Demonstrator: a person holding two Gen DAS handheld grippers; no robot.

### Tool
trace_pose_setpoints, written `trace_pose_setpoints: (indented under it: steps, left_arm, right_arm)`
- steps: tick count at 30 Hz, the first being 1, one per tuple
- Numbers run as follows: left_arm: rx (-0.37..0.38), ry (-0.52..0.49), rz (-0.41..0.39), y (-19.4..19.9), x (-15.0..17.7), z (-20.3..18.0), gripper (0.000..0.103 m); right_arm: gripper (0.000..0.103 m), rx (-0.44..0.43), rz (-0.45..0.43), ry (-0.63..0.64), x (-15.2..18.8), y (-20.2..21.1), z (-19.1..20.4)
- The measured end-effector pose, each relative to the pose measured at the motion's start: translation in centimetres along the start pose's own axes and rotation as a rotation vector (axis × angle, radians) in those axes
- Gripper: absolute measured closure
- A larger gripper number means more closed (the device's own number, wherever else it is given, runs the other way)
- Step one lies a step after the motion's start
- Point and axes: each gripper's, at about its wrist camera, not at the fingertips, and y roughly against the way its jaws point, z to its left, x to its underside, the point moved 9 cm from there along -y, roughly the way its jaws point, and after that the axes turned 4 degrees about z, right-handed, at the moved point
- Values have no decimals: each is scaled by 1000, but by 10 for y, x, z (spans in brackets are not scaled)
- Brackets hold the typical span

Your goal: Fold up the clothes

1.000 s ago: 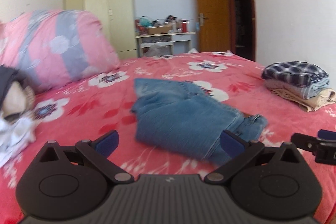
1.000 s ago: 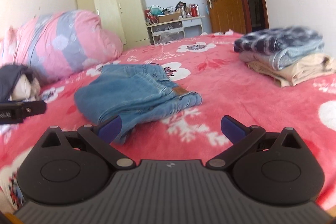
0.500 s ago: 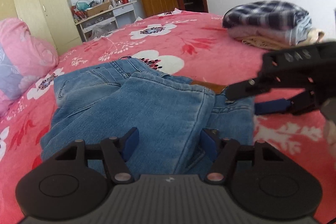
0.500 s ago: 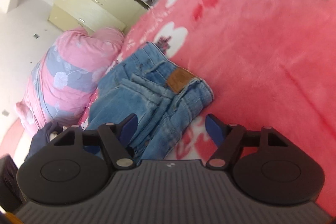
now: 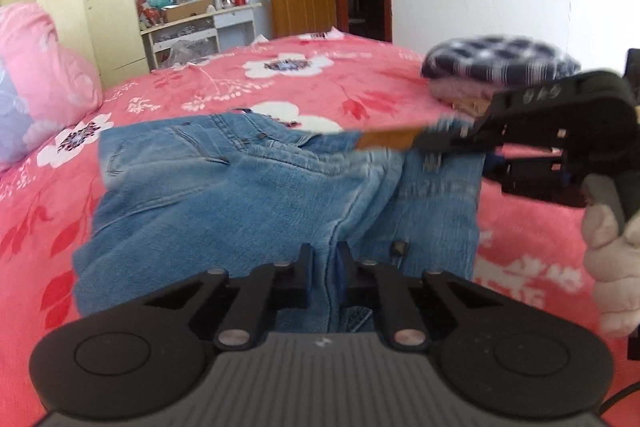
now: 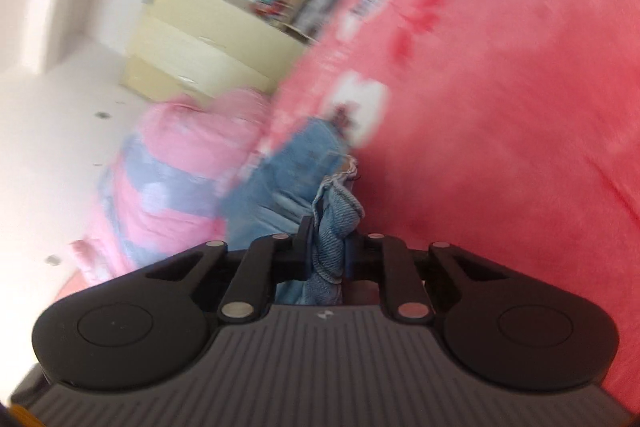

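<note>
Left wrist view: jeans [image 5: 248, 195] lie folded mid-bed on the red floral bedspread [image 5: 360, 83], the landmark for everything below.
Left gripper [image 5: 325, 259]: jaws closing, pinching the jeans' near edge.
Right gripper [image 6: 327, 239]: jaws closing on a bunched denim corner; seen from the left, it sits at the jeans' right edge by the leather patch [image 5: 386, 139].
Clothes stack [image 5: 500, 71]: beyond the jeans' right side, apart.
Pillow [image 5: 36, 75]: left of the jeans.
Open room: bare spread past the jeans' far edge.
</note>
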Motion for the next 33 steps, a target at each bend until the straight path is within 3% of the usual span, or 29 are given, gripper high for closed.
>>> trace_pose_setpoints:
  steps: [4,9,12,14,17,22,28,30,32,33]
  left_arm:
    - [36,98,-48,35,0,13,97]
    - [57,225,-131,93,7,44,97]
    - [53,302,-190,133,14,67,93]
    - [25,357,-227,159,27,86,85]
    - [-32,439,-265,197,55,114,80]
    - [-99,534,-264,243,109,147,57]
    - [-82,472,-224,254,133,154,37]
    - [-53,446,-200,250,142,153,35]
    - [-24,428,-179,243,152,139,34]
    - [-9,421,-171,239,155,132,34]
  right_arm:
    - [92,-109,-12,134,-7,9,65]
    - [91,-217,61,322,-3,-1,167]
    - [91,-303,86,439,6,0,232]
    - [91,-372,107,517,18,3,273]
    - [91,-451,169,633,53,2,317]
    - [92,-504,343,727,146,-10,319]
    - [88,-437,535,573,223,-10,254]
    - [82,-441,568,466,228,-3,239]
    - [57,-425,585,365,233,-1,226]
    - [52,-415,590,316,233,0,219]
